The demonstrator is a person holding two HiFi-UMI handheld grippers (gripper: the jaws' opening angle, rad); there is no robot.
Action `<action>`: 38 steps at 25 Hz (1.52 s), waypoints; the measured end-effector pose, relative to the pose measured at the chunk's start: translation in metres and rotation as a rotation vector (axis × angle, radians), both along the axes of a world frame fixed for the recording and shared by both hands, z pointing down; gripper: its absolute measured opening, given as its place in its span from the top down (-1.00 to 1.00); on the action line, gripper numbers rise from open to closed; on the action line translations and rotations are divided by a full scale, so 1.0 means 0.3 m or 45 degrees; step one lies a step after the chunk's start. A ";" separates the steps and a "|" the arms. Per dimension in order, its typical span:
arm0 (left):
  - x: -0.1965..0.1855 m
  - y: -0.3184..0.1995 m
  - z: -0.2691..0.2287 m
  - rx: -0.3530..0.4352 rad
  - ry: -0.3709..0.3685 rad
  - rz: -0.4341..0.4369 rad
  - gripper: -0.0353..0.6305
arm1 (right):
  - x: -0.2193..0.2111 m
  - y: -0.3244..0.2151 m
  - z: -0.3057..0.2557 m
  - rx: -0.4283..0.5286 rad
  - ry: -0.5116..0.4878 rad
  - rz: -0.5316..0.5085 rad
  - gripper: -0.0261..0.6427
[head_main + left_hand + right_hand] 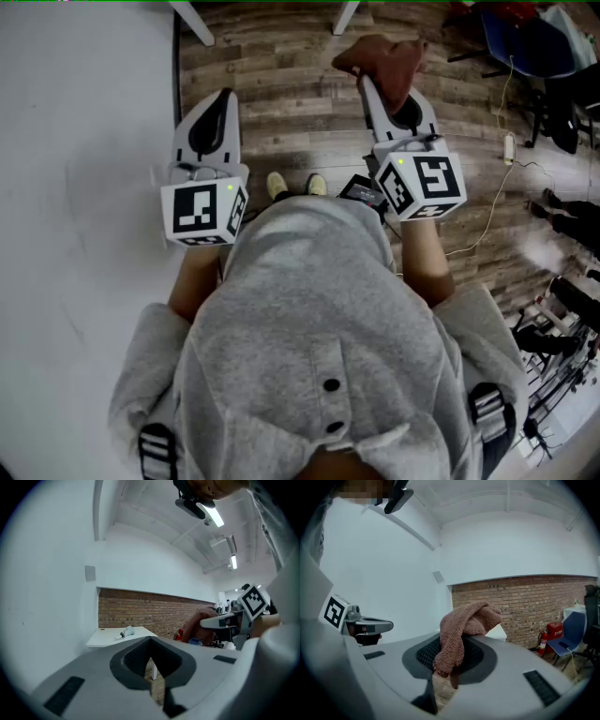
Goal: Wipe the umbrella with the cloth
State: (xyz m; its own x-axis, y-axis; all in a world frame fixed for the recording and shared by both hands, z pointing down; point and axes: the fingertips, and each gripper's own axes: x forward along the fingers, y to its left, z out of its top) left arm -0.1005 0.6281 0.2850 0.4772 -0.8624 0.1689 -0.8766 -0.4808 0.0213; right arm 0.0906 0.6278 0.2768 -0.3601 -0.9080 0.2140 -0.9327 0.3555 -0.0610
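A brown knitted cloth (384,61) hangs bunched from the tips of my right gripper (382,92), which is shut on it; in the right gripper view the cloth (461,630) droops between the jaws of the gripper (443,670). My left gripper (217,101) is held level beside it, shut, with nothing in it (151,665). Far off in the left gripper view, a small pale folded bundle (125,632) lies on a white table (110,640); whether it is the umbrella I cannot tell. Both grippers are far from it.
A white wall (75,187) runs along the left, close to the left gripper. I stand on a wooden plank floor (281,112). White table legs (192,19) lie ahead. A blue chair (525,42), a cable with a power strip (509,145) and gear crowd the right. A brick wall (140,611) stands beyond.
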 end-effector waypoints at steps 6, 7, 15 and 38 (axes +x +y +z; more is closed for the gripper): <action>-0.024 -0.028 -0.027 -0.008 0.017 0.002 0.85 | -0.008 -0.027 -0.012 -0.015 -0.015 0.020 0.68; -0.031 -0.036 -0.032 -0.006 0.016 0.004 0.85 | -0.014 -0.034 -0.013 -0.015 -0.017 0.022 0.68; -0.116 -0.090 -0.046 0.020 0.014 0.019 0.85 | -0.114 -0.089 -0.012 -0.027 -0.028 -0.001 0.68; -0.095 -0.463 0.072 0.033 -0.003 0.042 0.85 | -0.162 -0.473 0.073 0.086 -0.132 -0.122 0.68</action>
State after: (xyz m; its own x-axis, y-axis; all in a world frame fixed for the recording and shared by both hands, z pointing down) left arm -0.1291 0.4893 0.3065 0.5049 -0.8504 0.1478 -0.8603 -0.5097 0.0063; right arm 0.0419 0.4859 0.2987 -0.4630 -0.8794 0.1108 -0.8842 0.4494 -0.1278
